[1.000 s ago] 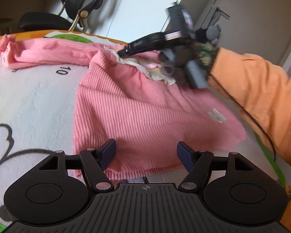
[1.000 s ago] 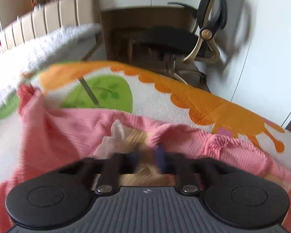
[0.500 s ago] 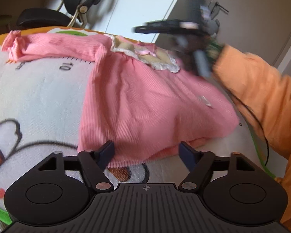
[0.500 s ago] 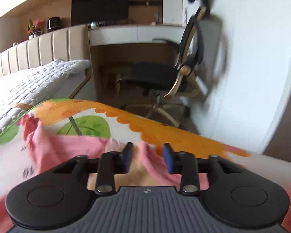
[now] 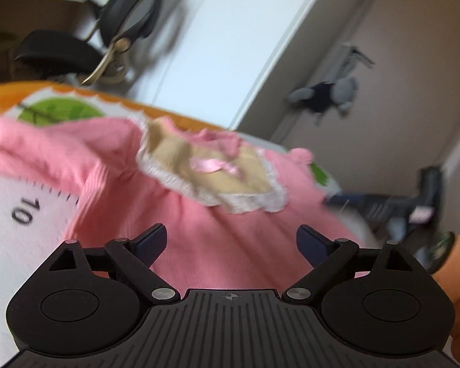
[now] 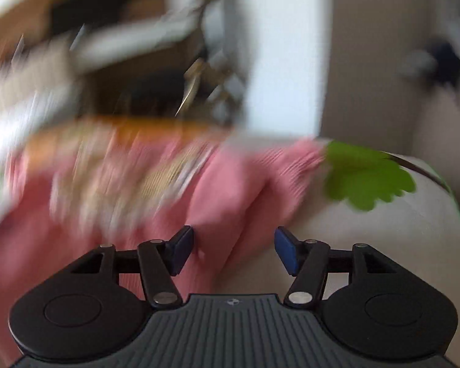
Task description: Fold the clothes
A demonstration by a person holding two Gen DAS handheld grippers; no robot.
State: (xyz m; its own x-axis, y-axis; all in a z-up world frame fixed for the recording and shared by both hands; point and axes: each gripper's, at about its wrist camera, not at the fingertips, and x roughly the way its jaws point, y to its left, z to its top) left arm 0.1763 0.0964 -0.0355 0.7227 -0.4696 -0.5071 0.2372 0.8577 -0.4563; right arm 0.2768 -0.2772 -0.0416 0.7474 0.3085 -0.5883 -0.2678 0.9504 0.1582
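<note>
Pink ribbed top (image 5: 217,245) lies spread on the printed play mat (image 5: 30,190), collar end away from the left cam — beige lace-edged collar (image 5: 211,178) w/ a small pink bow (image 5: 214,165) facing up. One sleeve runs off to the left across the mat, the other side of the garment bunches toward the green leaf print (image 6: 368,178) in the right cam.

Step in hand, as I read it: regrip between folds. Both claws are empty and over the cloth.

Left claw (image 5: 231,242) — jaws opening, near their widest, nothing between the pads; pink fabric sits below and beyond them. Right claw (image 6: 233,250) — jaws opening too, about half apart, no cloth pinched; it hangs over the fabric edge where pink meets bare mat.

To do it well:
- Pick grip pts at matching spots, e.g. shoulder seam + hem on the same side, so the fold line runs straight.
- Pinch one layer edge only, not a wad — ribbed knit stretches and drags.
- Keep the collar flat; lace snags easily.
- Right view is heavily blurred, so slow down before closing.

Pose: both claws tilt down toward the mat at a moderate angle, left low over the body of the top. The right claw shows at the right edge of the left view, blurred, w/ an orange sleeve (image 5: 457,291) behind it.
</note>
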